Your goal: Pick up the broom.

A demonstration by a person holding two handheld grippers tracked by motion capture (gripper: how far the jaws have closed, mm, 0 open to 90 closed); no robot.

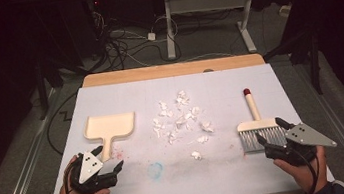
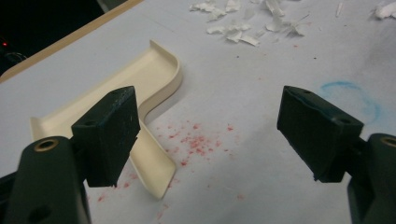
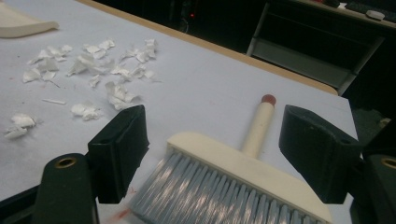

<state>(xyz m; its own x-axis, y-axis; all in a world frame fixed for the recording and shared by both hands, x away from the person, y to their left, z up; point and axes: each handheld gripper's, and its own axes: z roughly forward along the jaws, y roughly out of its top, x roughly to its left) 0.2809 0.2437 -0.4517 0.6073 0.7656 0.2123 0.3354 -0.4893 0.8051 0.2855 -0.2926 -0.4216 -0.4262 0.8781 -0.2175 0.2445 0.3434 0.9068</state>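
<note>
Dustpan (image 1: 110, 126) of smooth cream plastic, grey-bristled brush (image 1: 257, 133), torn paper scraps (image 1: 181, 118), both grippers' jaws open, empty.

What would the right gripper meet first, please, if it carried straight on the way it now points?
Most likely the brush: the open right gripper points at its grey bristles and cream head, lying just ahead between the jaws. How far off they are is hard to judge.

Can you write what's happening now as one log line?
left gripper: open by dustpan handle | right gripper: open over brush | paper scraps: unswept
</note>
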